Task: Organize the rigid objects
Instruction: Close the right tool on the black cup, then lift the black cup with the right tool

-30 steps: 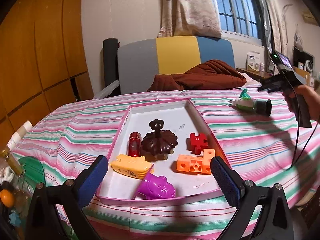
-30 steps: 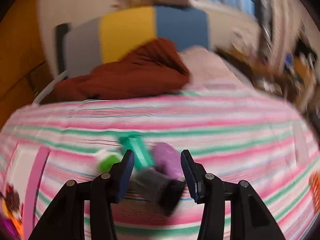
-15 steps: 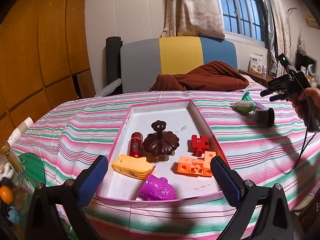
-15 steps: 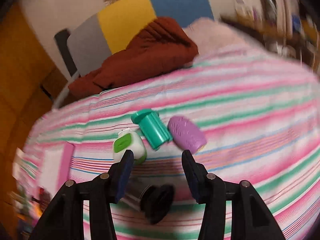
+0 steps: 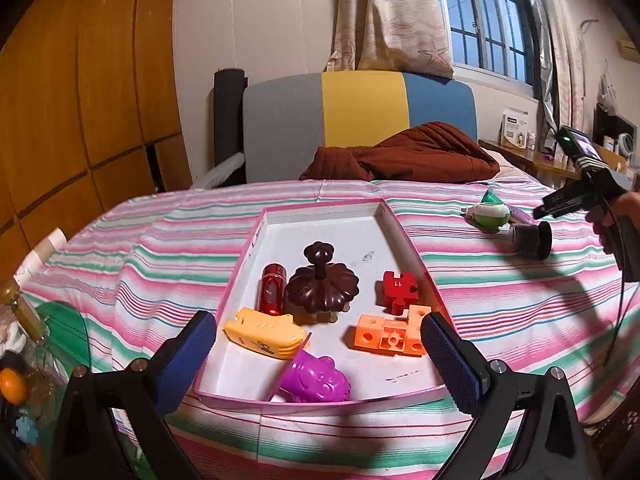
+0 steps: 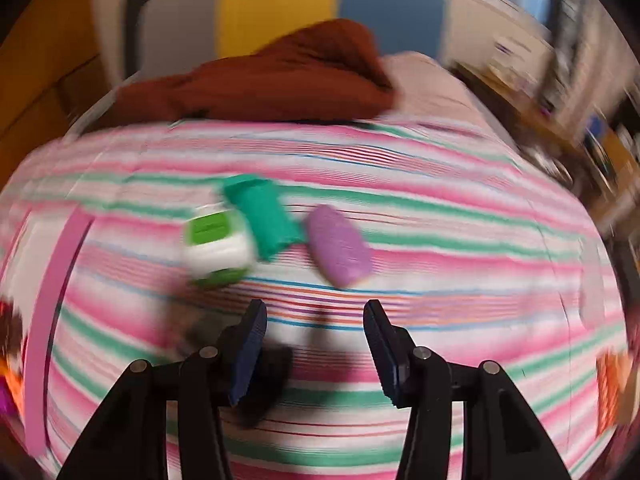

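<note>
Right wrist view: right gripper, jaws apart and empty, above striped tablecloth; purple oval plastic piece just ahead. Left gripper wide, empty, at pink-rimmed tray's near edge.

Lay in the tray on the desk: seven toys; right of it, four more.

Right wrist view all motion-blurred. Dark cylinder half hidden behind my right tool's left finger; can't tell contact. Pink tray cut off at left edge. My hand cropped at left view's right edge.
</note>
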